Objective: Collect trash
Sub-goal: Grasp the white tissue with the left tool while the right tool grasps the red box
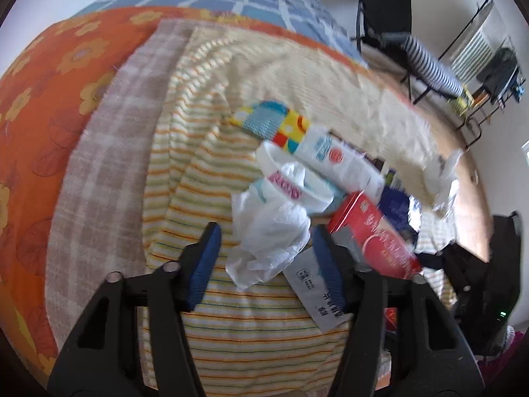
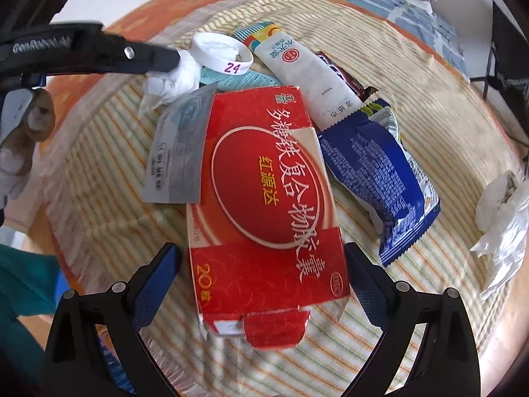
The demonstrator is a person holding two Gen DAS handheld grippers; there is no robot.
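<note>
The trash lies in a loose heap on a striped towel (image 2: pixel 99 172) spread over the bed. The left gripper (image 1: pixel 264 251) stands wide open, its blue-padded jaws on either side of a crumpled white tissue (image 1: pixel 267 235) without pinching it. Just behind the tissue sits a white paper cup (image 1: pixel 291 178), and beyond that a white wet-wipe packet (image 1: pixel 337 162). The right gripper (image 2: pixel 264 281) is likewise spread wide, straddling the near end of a flattened red medicine box (image 2: pixel 264 205) that lies flat on the towel. A silver-grey card (image 2: pixel 178 155) sits tucked under the box's left edge, and a blue snack wrapper (image 2: pixel 373 168) lies just to its right. A clear plastic bag (image 2: pixel 502 218) rests well apart at the towel's right edge.
</note>
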